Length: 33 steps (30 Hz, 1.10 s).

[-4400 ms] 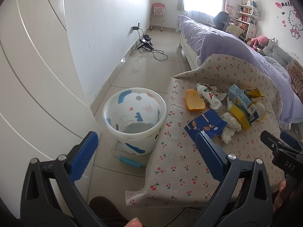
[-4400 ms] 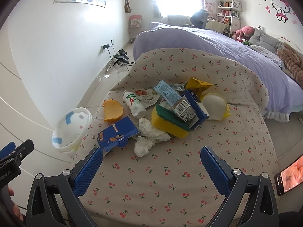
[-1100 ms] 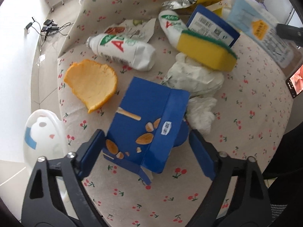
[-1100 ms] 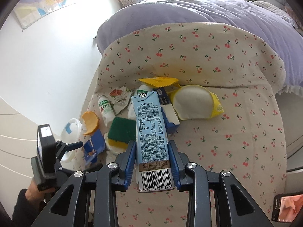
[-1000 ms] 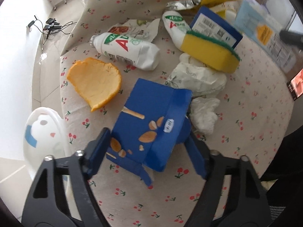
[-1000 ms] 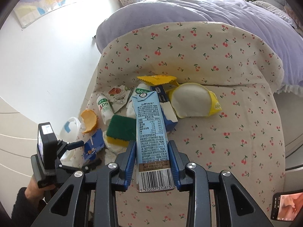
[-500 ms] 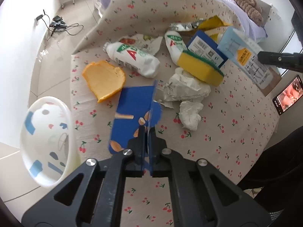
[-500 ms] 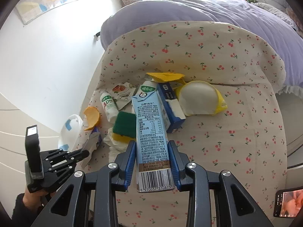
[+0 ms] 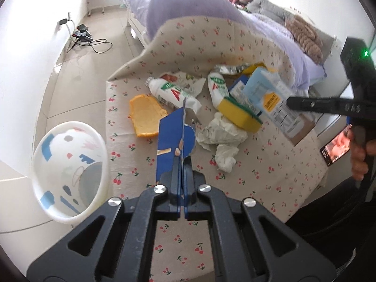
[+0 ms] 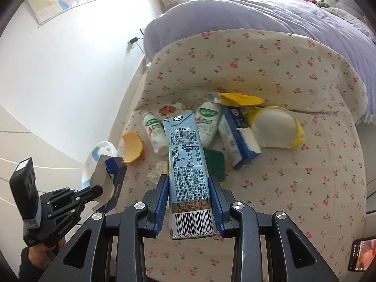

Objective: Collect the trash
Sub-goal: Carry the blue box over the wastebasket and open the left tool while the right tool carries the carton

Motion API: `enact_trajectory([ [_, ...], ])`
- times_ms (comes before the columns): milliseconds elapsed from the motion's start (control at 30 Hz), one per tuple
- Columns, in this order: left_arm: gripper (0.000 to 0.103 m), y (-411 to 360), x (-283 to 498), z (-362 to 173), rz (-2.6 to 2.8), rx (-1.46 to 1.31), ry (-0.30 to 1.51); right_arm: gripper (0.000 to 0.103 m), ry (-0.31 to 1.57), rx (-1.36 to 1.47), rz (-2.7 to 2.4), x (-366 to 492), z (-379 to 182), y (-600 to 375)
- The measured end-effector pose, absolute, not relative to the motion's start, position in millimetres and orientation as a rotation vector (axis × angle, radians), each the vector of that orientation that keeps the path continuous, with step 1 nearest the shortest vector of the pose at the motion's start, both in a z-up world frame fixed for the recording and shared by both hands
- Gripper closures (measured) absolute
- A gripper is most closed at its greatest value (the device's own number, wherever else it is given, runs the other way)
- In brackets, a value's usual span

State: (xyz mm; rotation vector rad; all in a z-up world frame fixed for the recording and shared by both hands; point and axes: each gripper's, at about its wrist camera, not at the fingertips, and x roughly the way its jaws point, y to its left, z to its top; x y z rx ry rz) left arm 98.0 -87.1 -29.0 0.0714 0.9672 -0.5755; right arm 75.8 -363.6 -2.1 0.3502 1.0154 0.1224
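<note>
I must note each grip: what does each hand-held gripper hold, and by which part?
Left hand-held gripper: flattened blue carton, pinched at its near edge. Right hand-held gripper: light-blue milk carton, clamped across its lower sides.

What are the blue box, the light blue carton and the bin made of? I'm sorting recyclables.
Blue box: thin printed cardboard, apparently; squashed flat, with a plain grey-brown inside. Light blue carton: likely coated paperboard, smooth with sharp folds and printed barcode. Bin: looks like glossy white plastic, with a smooth moulded rim and coloured shapes.

The left tool (image 9: 182,181) pinches a flattened blue carton (image 9: 172,138) above the table (image 9: 178,244).
</note>
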Motion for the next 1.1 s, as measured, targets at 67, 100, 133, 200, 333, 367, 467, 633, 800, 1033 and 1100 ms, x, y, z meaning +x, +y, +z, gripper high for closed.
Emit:
enact_trajectory([
  [67, 0.101, -78, 99, -24, -0.559, 0.045, 0.954, 0.069, 1.014, 0.346, 0.138, 78, -1, -355],
  [100, 0.101, -74, 99, -22, -0.551, 0.034, 0.949, 0.069, 1.014, 0.343, 0.146, 80, -1, -350],
  [133, 0.101, -70, 99, -20, -0.541, 0.024, 0.943, 0.069, 1.014, 0.341, 0.154, 82, -1, -345],
  [200, 0.101, -58, 100, -16, -0.512, 0.003, 0.93, 0.069, 1.014, 0.336, 0.174, 85, 0, -333],
  [333, 0.101, -33, 103, -13, -0.449, -0.033, 0.913, 0.069, 1.018, 0.327, 0.215, 95, 0, -309],
  [367, 0.101, -27, 103, -14, -0.435, -0.04, 0.91, 0.069, 1.02, 0.324, 0.226, 98, 0, -302],
  [467, 0.101, -10, 106, -15, -0.387, -0.064, 0.905, 0.069, 1.025, 0.317, 0.257, 106, 0, -284],
  [633, 0.101, 19, 113, -17, -0.312, -0.12, 0.899, 0.069, 1.031, 0.317, 0.312, 119, -1, -252],
  [800, 0.101, 38, 122, -20, -0.259, -0.166, 0.9, 0.069, 1.05, 0.337, 0.371, 135, -7, -221],
  [1033, 0.101, 58, 133, -30, -0.19, -0.226, 0.915, 0.069, 1.079, 0.384, 0.443, 166, -23, -180],
  [1100, 0.101, 62, 137, -34, -0.176, -0.243, 0.921, 0.069, 1.087, 0.405, 0.466, 171, -28, -170],
])
